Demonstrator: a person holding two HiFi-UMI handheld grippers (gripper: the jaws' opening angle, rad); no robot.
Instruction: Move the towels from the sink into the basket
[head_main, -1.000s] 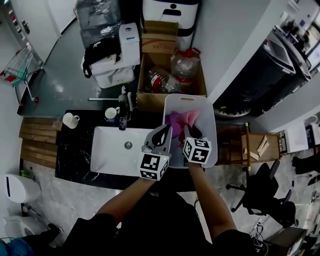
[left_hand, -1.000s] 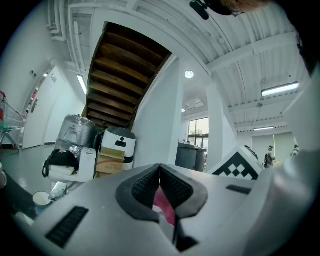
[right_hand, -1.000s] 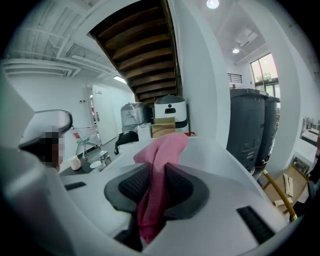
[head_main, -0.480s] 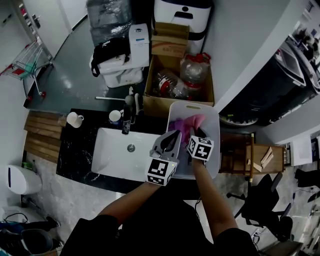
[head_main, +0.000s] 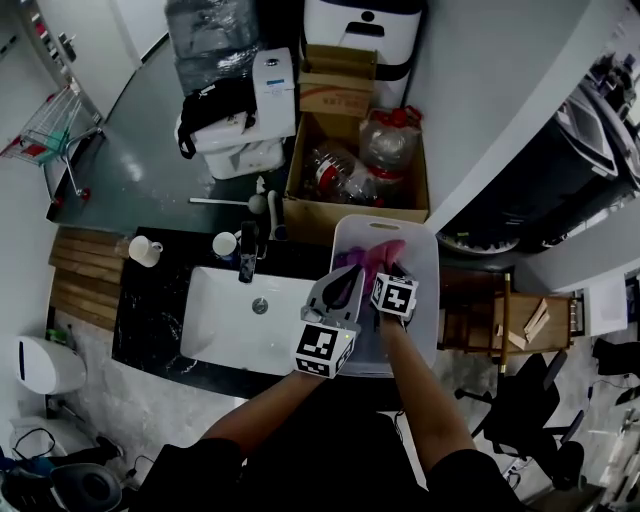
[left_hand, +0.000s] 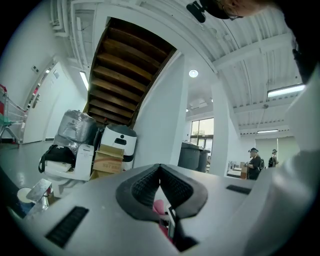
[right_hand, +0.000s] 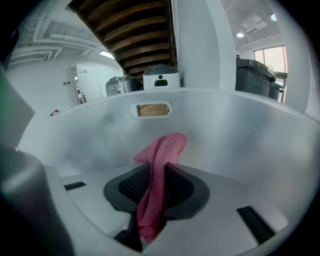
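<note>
Black counter (head_main: 150, 300) with white sink (head_main: 220, 320), basket (head_main: 422, 285) at its right. Right gripper (right_hand: 159, 174) pitched down into basket, clamped on pink towel (right_hand: 161, 147) (fold standing above pads). Left gripper (head_main: 342, 283) level over basket's left rim, jaws closed, empty. Forearms extended forward.

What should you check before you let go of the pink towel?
1. Pink towel pinched between the right gripper's fingers: ok.
2. Right gripper inside the basket, with walls all round it: ok.
3. Towel resting on the basket's bottom: cannot tell.
4. Left gripper shut and not holding the towel: ok.
5. No other towel showing in the sink: ok.
</note>
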